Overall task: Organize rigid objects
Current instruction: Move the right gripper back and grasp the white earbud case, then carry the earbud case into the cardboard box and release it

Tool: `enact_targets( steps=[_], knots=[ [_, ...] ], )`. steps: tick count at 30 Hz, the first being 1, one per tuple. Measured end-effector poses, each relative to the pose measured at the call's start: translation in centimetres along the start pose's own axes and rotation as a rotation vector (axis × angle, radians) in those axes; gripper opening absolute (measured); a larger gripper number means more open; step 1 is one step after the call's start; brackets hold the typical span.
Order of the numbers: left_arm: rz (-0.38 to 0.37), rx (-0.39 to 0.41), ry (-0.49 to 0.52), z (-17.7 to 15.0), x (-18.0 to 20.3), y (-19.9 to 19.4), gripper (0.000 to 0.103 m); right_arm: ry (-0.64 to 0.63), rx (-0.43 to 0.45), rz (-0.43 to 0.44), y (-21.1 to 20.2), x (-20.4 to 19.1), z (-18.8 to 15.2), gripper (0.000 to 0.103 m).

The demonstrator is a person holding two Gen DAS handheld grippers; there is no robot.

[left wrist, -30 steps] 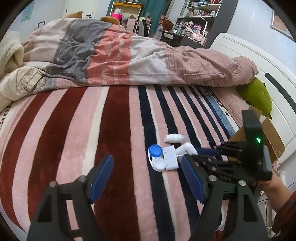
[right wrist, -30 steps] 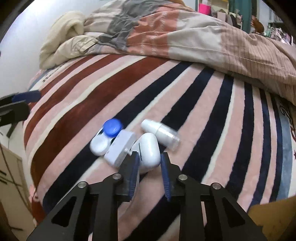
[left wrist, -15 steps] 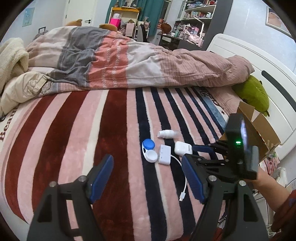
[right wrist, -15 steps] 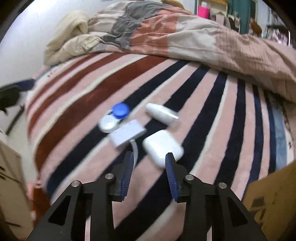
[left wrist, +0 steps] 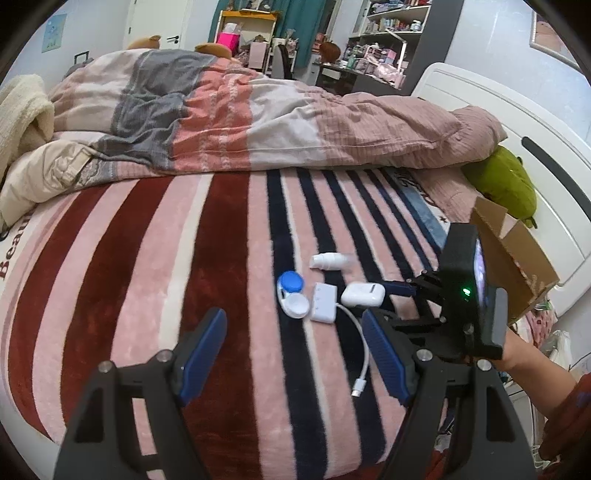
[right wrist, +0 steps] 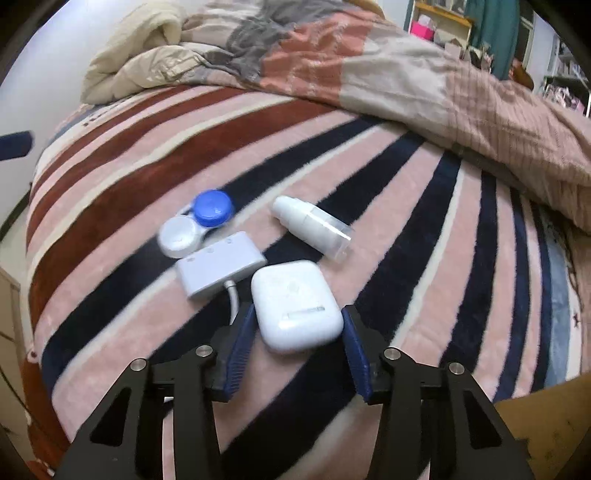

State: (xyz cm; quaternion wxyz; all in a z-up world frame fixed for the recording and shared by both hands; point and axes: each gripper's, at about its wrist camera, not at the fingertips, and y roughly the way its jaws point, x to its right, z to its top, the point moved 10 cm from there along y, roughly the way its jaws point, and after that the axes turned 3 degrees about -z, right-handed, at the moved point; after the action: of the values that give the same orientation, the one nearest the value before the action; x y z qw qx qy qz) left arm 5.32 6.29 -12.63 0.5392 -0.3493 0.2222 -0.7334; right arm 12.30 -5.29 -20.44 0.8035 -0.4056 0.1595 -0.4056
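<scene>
Blanket [left wrist: 110, 280]: dark red letters "Bea" readable at its left edge in the left wrist view; the rest of the word is cut off. Dark lettering on the blanket near the headboard is too blurred to read. Items on the bed: no readable labels.

Striped blanket [left wrist: 221, 236] covers the bed; cluttered shelves [left wrist: 388, 33] behind (white headboard [left wrist: 491, 122] right).

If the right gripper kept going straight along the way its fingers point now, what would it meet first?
Most likely the white earbud case. The right gripper is open, with the case lying directly ahead, partly between its blue pads. Beyond it lies the small white bottle, though depth is hard to judge in the fisheye view.
</scene>
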Motion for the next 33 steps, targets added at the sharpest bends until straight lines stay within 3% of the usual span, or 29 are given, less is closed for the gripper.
enact_targets(
  steps=[5,12,16,24,29,33],
  knots=[
    [-0.056,0.016,0.031,0.5,2.9,-0.6,0.073,-0.029,0.071,0.053,-4.8,-2.0,0.7,0.041],
    [-0.038,0.001,0.045,-0.3,4.1,-0.4,0.073,0.001,-0.055,-0.024,-3.2,-0.7,-4.0,0.041],
    [-0.028,-0.007,0.040,-0.6,4.2,-0.4,0.073,0.044,-0.083,0.037,-2.4,-0.8,-6.3,0.041],
    [-0.039,-0.006,0.044,-1.0,4.4,-1.0,0.073,0.030,-0.044,0.014,-2.3,-1.1,-5.3,0.040],
    [-0.049,0.006,0.029,-0.9,4.2,-1.8,0.073,0.000,0.029,0.040,-4.7,-2.2,-3.4,0.040],
    [-0.047,0.013,0.022,-1.1,3.9,-2.1,0.073,-0.003,-0.033,0.045,-3.8,-2.4,-3.8,0.040]
  ],
)
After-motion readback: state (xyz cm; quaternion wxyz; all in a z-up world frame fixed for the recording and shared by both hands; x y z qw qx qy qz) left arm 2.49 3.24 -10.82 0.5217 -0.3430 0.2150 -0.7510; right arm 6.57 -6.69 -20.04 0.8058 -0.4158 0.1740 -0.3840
